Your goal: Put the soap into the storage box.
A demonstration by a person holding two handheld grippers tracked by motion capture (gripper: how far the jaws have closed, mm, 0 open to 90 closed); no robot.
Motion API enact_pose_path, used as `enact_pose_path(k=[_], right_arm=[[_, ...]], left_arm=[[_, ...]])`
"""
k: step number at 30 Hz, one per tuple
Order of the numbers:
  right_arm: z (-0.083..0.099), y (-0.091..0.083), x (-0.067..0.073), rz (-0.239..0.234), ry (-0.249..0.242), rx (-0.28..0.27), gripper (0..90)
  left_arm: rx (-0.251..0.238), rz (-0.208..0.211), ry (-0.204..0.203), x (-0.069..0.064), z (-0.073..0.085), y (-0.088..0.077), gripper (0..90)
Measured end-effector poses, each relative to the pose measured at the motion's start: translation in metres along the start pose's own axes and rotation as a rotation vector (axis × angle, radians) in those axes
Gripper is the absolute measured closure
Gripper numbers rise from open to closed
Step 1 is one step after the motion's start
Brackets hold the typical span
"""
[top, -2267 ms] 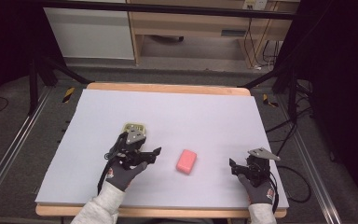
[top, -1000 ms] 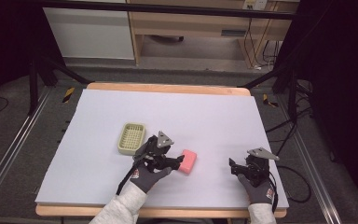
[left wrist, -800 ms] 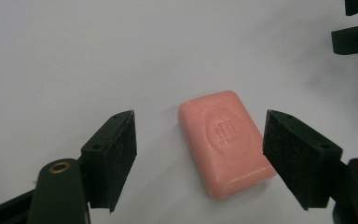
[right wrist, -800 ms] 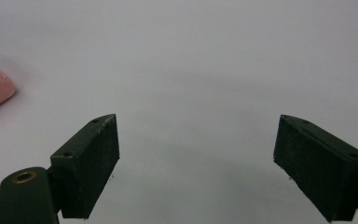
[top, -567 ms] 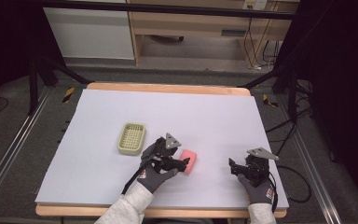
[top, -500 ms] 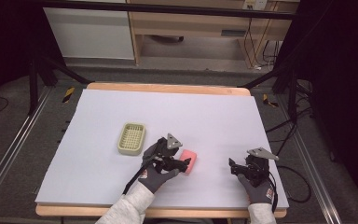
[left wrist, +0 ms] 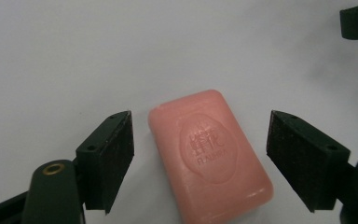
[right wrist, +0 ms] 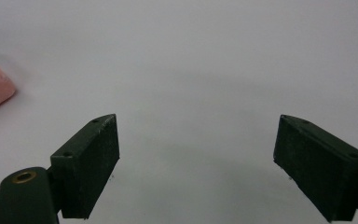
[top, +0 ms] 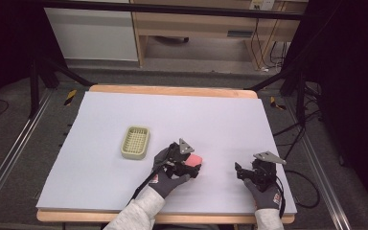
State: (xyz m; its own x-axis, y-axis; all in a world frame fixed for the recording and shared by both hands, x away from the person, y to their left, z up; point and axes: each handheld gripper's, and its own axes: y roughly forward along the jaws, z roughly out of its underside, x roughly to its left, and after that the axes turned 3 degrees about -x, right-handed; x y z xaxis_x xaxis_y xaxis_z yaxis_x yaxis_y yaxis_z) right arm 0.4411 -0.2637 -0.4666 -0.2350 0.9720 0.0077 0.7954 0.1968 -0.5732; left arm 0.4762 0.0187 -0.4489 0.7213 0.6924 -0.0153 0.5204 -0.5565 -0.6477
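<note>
**benchwatcher:** Going left to right from where I'm standing: pale green slotted soap dish (top: 135,142) sits at about 9 o'clock on the bench (top: 100,191), nothing in it. Just to its right, closer to 6 o'clock, the left gripper (top: 195,168) is down over the pink soap bar (left wrist: 209,151). Its jaws have just been opening and now stand wide, one either side of the bar with a clear gap on both, so nothing's held yet. The bar lies flat on the bench, stamped face up, a bit slantwise between the jaws.

**soapnerd:** And the right one?

**benchwatcher:** The right gripper (top: 238,171) is off at 4 o'clock, jaws spread wide, bare bench between them, holding nothing. It looks parked there.

**soapnerd:** How do you reckon the bar handles?

**benchwatcher:** I'd guess light, stiff, dry but waxy-smooth, with rounded corners, so it could squirt out if pinched near an end. I'd take it across the two long sides, mid-length, squaring the jaws up to it first.

**soapnerd:** What changed from a couple of seconds back?

**benchwatcher:** Back then the left gripper was over at the dish, well apart from the bar. Now the dish sits on its own and that hand has come right over to the soap. The right hand hasn't budged.
</note>
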Motion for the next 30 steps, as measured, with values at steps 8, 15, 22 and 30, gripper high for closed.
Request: enact_pose_path(k=[8,15,22,30], right_arm=[[0.000,0.000,0.000,-0.004,-0.002,0.004,14.4],[0.000,0.001,0.000,-0.005,0.001,0.007,14.4],[0.000,0.001,0.001,-0.009,0.005,0.014,14.3],[0.000,0.002,0.001,-0.014,0.001,0.017,14.3]], left_arm=[[0.034,-0.006,0.001,-0.006,0.001,0.015,23.1],[0.048,-0.021,0.001,-0.006,0.003,0.020,25.5],[0.055,-0.018,-0.009,-0.004,0.005,0.021,26.6],[0.072,-0.012,-0.019,-0.004,0.010,0.025,27.2]])
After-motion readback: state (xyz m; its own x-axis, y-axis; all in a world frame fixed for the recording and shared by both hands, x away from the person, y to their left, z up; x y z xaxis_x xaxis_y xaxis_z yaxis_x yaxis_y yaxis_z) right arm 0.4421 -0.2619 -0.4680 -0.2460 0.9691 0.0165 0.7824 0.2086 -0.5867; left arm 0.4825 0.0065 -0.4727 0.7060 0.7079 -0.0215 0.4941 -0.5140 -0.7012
